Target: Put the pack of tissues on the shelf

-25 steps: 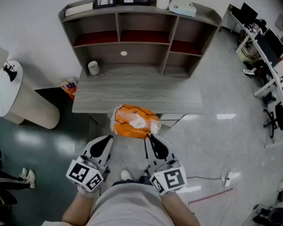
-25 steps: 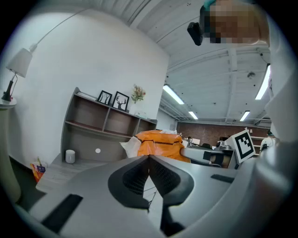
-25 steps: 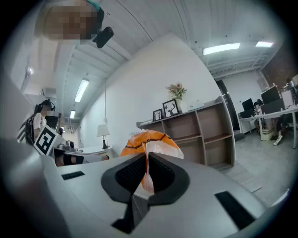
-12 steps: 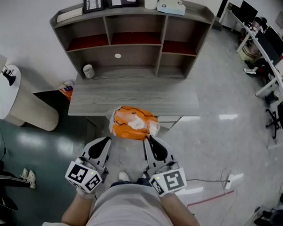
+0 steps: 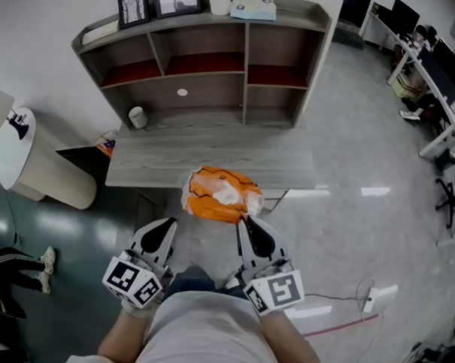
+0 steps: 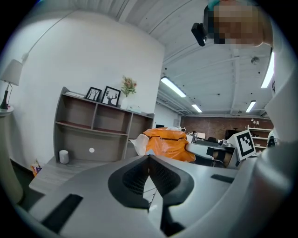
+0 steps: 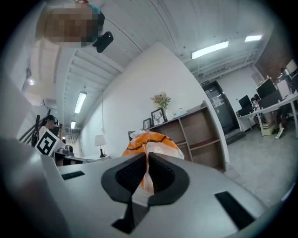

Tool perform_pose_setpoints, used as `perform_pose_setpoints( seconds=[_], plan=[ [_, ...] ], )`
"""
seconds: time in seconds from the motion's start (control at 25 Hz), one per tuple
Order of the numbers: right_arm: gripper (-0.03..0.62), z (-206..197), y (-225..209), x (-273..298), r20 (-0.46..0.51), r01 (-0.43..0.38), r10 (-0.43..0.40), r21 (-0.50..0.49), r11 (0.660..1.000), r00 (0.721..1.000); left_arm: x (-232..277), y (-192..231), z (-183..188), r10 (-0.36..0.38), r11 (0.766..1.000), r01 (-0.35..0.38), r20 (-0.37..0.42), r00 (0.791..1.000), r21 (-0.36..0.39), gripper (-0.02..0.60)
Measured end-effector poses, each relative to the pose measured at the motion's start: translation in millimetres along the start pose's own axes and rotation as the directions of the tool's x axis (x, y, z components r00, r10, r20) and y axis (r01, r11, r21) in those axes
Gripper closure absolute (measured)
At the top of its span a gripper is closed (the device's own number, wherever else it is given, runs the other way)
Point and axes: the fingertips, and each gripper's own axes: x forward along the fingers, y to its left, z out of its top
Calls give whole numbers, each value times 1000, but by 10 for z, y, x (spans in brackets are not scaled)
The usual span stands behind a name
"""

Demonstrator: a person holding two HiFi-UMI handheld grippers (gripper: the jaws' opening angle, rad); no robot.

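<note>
The pack of tissues (image 5: 219, 196) is an orange and white plastic-wrapped bundle held in the air in front of the desk's near edge. My right gripper (image 5: 243, 220) is shut on a fold of its wrapper; in the right gripper view the thin plastic sits pinched between the jaws (image 7: 146, 173) with the pack (image 7: 150, 142) just beyond. My left gripper (image 5: 171, 223) is beside the pack's left, apart from it and shut on nothing (image 6: 149, 160); the pack (image 6: 170, 144) shows to its right. The grey shelf unit (image 5: 208, 87) stands ahead on the desk (image 5: 211, 159).
A white cup (image 5: 137, 117) stands in the shelf's lower left bay. Picture frames (image 5: 133, 6) and a tissue box (image 5: 254, 6) top the shelf. A round white side table (image 5: 19, 148) is at the left, office desks (image 5: 433, 55) at the right, a cable (image 5: 347, 326) on the floor.
The shelf and desk have slid left and slightly down in the head view. The right gripper and its pack have shifted a little right. Neither gripper's state has changed.
</note>
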Motion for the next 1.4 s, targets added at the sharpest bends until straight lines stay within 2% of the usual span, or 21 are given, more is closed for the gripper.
perform_pose_setpoints(
  seconds=[0.28,0.6,1.12,1.4],
  plan=[
    [565,-38,-246,-60,-4,5,-5,13,1000,1000,209,-88,-48,0,1000,0,-14,1000,4,565],
    [565,-37,-447,177,-14,35,-35,8,999,999,478,112,48,-15,1000,15,-3,1000,-3,565],
    [566,-53,-547,1272,-42,41,-41,0,999,998,928,1059,289,-19,999,19,-6,1000,-31,565],
    [566,-58,-493,2197,-53,56,-55,15,998,997,1171,1874,567,-38,998,38,-3,999,-40,565]
  ],
)
